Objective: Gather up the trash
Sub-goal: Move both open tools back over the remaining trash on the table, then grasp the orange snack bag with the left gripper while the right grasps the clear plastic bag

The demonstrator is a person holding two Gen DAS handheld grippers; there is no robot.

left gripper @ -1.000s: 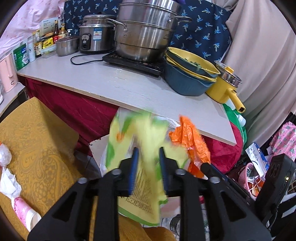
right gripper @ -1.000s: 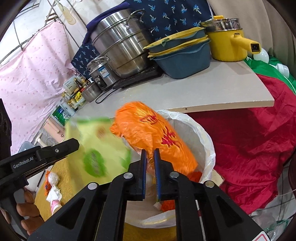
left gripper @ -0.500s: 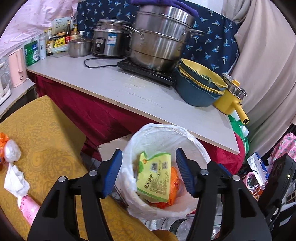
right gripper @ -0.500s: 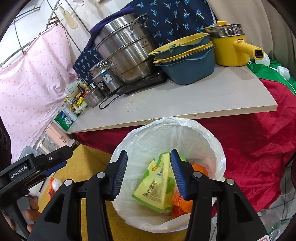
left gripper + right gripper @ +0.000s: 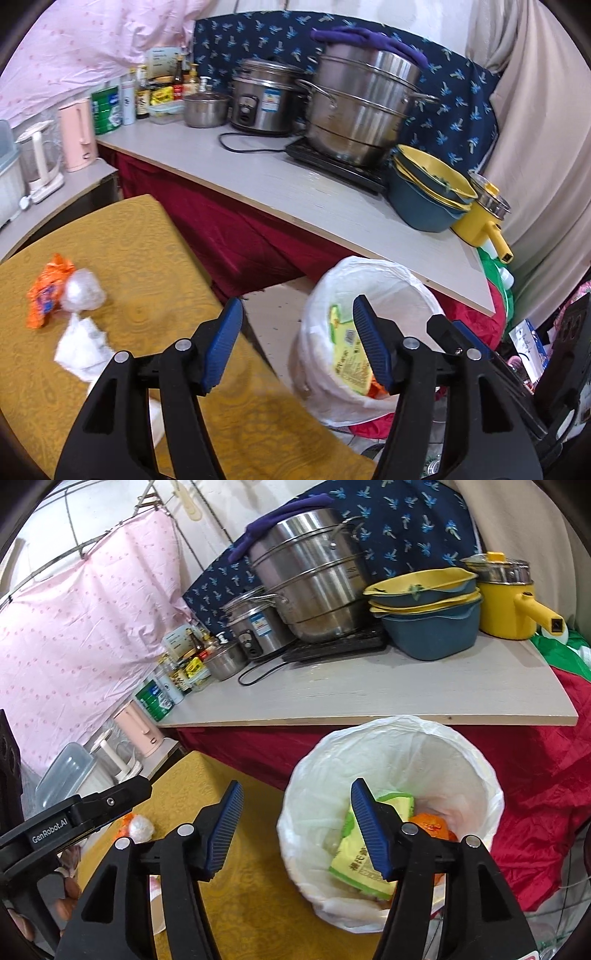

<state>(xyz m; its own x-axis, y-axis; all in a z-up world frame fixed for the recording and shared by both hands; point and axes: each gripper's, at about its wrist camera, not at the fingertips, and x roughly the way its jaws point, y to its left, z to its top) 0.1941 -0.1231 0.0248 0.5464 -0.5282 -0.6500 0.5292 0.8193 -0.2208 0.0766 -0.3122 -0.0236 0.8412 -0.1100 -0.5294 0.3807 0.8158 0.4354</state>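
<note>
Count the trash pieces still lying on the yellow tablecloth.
3 visible: orange wrapper, clear plastic wad touching it, crumpled white tissue nearer. The left tool may hide more.

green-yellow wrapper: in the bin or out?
In. The green-yellow wrapper lies inside the white-lined bin, beside an orange wrapper.
</note>
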